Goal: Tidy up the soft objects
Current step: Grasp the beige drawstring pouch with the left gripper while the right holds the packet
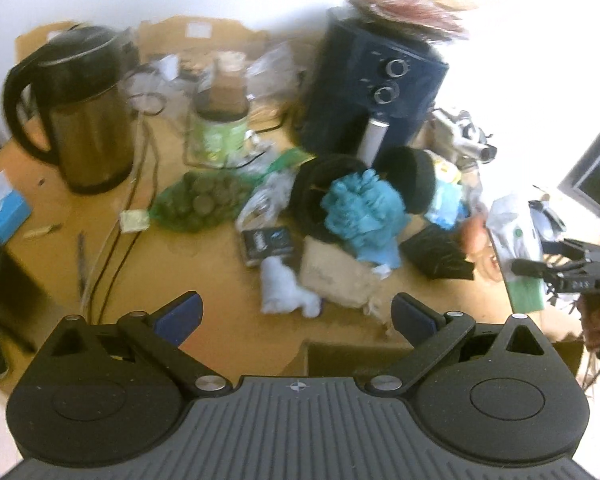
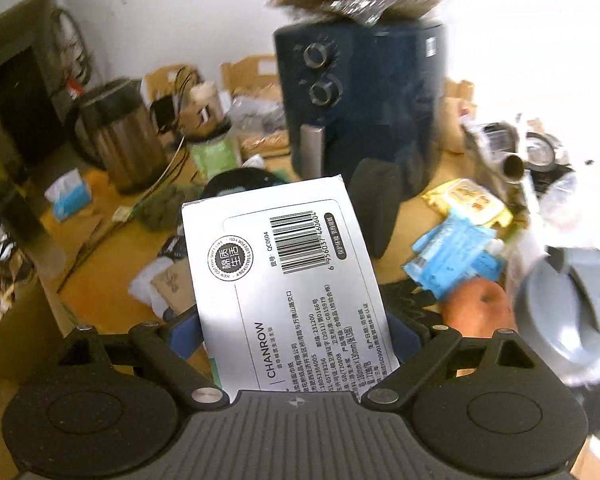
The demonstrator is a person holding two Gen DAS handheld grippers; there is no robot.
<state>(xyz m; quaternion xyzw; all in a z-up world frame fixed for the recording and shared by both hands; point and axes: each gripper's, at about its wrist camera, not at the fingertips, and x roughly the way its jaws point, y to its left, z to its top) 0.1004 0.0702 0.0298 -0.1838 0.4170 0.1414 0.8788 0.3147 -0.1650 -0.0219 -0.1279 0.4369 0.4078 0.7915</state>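
Centre of the right wrist view: tissue pack [image 2: 288, 276], white with a barcode and "CHANROW" print, held between the fingers of the right gripper [image 2: 296, 332]; jaws closed against its sides, pack tilted up over the table [image 2: 80, 292].
Lower centre of the left wrist view: left gripper [image 1: 296, 312], jaws spread wide, nothing between them, above the table edge.
Just above the left gripper: white cloth [image 1: 284, 288], lying beside a tan pouch [image 1: 336, 276].
Centre right of the left wrist view: blue fluffy piece [image 1: 360, 208], resting against a black hat [image 1: 412, 180]; black glove [image 1: 436, 256] just right of it.
Centre: green net bag [image 1: 200, 200] of round items; small dark box [image 1: 268, 242] just below right of it.
Upper left: kettle [image 1: 80, 120], upright.
Upper centre: air fryer [image 1: 376, 92], dark blue, two knobs, flat packets on top.
Right of the right wrist view: blue wipes pack [image 2: 456, 256], yellow pack [image 2: 468, 200] above it, apple [image 2: 480, 308] below.
Right edge of the left wrist view: right gripper again, holding the same pack; a hand partly visible beneath it.
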